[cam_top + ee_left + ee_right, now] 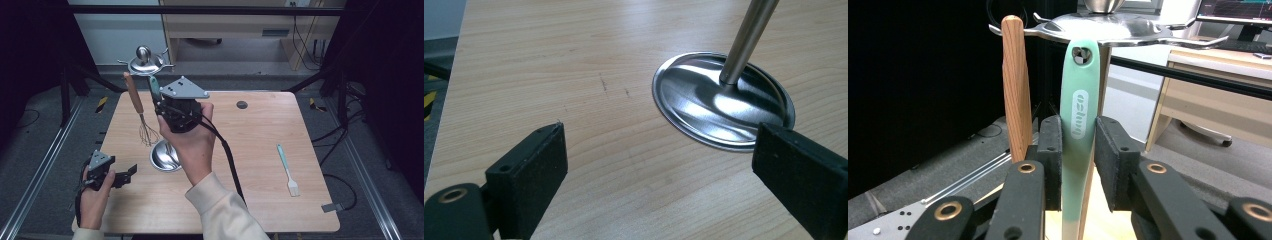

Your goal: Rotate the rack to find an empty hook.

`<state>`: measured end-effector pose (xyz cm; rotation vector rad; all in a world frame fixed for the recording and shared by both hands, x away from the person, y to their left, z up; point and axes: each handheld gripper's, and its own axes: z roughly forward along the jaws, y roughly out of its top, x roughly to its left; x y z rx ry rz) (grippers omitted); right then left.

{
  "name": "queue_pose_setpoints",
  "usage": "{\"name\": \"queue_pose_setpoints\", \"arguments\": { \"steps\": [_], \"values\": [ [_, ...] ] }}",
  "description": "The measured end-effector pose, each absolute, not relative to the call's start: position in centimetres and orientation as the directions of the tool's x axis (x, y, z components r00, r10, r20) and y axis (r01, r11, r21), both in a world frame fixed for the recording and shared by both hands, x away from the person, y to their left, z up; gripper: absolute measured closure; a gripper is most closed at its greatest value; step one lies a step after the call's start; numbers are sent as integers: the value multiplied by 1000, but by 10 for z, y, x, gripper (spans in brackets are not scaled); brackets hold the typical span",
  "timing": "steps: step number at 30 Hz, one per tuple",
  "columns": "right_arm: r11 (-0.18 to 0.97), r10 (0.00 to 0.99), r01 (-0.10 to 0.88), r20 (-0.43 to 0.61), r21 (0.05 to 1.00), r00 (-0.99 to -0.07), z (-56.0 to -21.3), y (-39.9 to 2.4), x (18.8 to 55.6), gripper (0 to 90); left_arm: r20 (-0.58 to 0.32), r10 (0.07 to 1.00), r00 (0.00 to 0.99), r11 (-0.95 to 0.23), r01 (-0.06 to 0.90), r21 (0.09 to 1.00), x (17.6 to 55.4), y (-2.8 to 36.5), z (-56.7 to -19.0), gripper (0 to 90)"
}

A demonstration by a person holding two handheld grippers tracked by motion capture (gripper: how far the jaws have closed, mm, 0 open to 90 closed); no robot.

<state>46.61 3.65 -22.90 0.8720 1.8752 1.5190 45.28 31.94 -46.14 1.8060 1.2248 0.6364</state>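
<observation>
Here we see, in the right gripper view, the right hand-held gripper [1078, 150] clamped on a mint green utensil handle [1079, 100], raised just under the rack top [1108, 22] beside the hanging whisk [136, 107]. The left hand-held gripper [659, 165] gapes wide over the worktop [574, 75], near the rack base [719, 100]. A brush [287, 169] lies well apart.

One whisk [141, 112], two green-handled utensils [288, 170], one rack [146, 61].

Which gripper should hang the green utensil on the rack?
Right. The right gripper is already shut on the green handle, its hole just below a rack hook. The left gripper sits open, low by the rack base.
</observation>
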Motion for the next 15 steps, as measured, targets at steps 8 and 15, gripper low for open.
{"name": "queue_pose_setpoints", "arguments": {
  "steps": [8,15],
  "values": [
    [142,776,130,-29,981,-630,-229,36,465,657,-45,918,394,-169,492,854,453,320,-461,73],
    [144,775,127,-32,981,-631,-229,29,463,609,-39,918,395,-173,486,856,453,320,-461,73]
  ]
}}
